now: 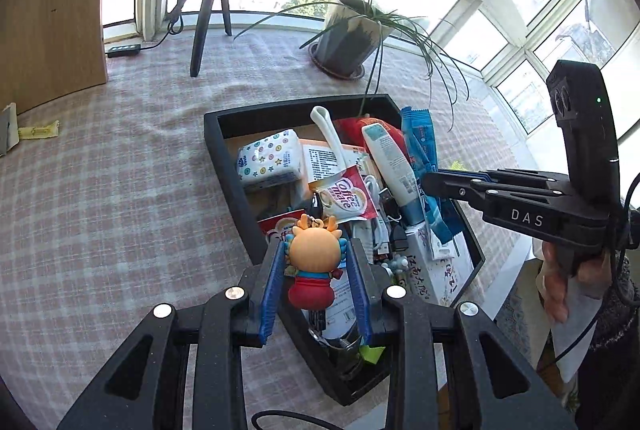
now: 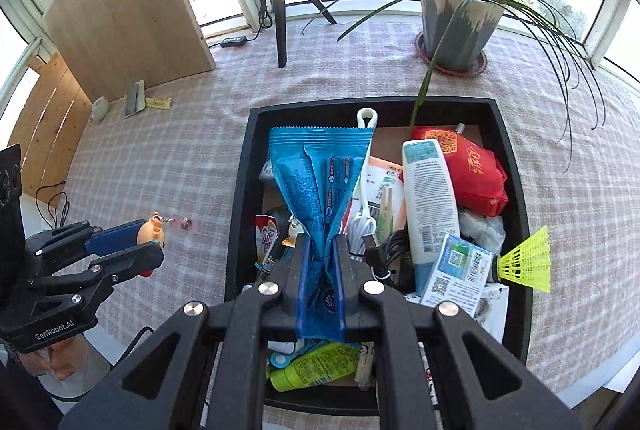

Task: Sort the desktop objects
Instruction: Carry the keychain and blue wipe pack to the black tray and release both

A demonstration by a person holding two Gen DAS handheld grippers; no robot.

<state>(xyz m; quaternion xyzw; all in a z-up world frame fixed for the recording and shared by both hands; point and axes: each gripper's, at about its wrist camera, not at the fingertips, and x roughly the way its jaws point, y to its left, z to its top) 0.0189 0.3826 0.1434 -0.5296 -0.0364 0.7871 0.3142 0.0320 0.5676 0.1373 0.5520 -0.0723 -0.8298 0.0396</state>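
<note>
The left tongs (image 1: pixel 316 266) are closed on an orange-headed figurine keychain (image 1: pixel 314 270), its blue pads pressing either side of the round head, the red body hanging between them. Just beyond and below these tongs lies the black tray (image 1: pixel 224 158), crowded with a tissue pack (image 1: pixel 270 160), Coffee-mate sachets (image 1: pixel 344 196), a white bottle (image 1: pixel 394 166) and cables. The right tongs (image 2: pixel 320 262) pinch a blue snack wrapper (image 2: pixel 316 174) at its narrowed waist, the wrapper fanning out ahead of them over the tray. To their right, a yellow shuttlecock (image 2: pixel 526 260) pokes over the tray's rim. Farther ahead on the checked bench (image 2: pixel 180 150) stand a potted plant (image 2: pixel 456 18) and a tripod (image 2: pixel 280 10).
</note>
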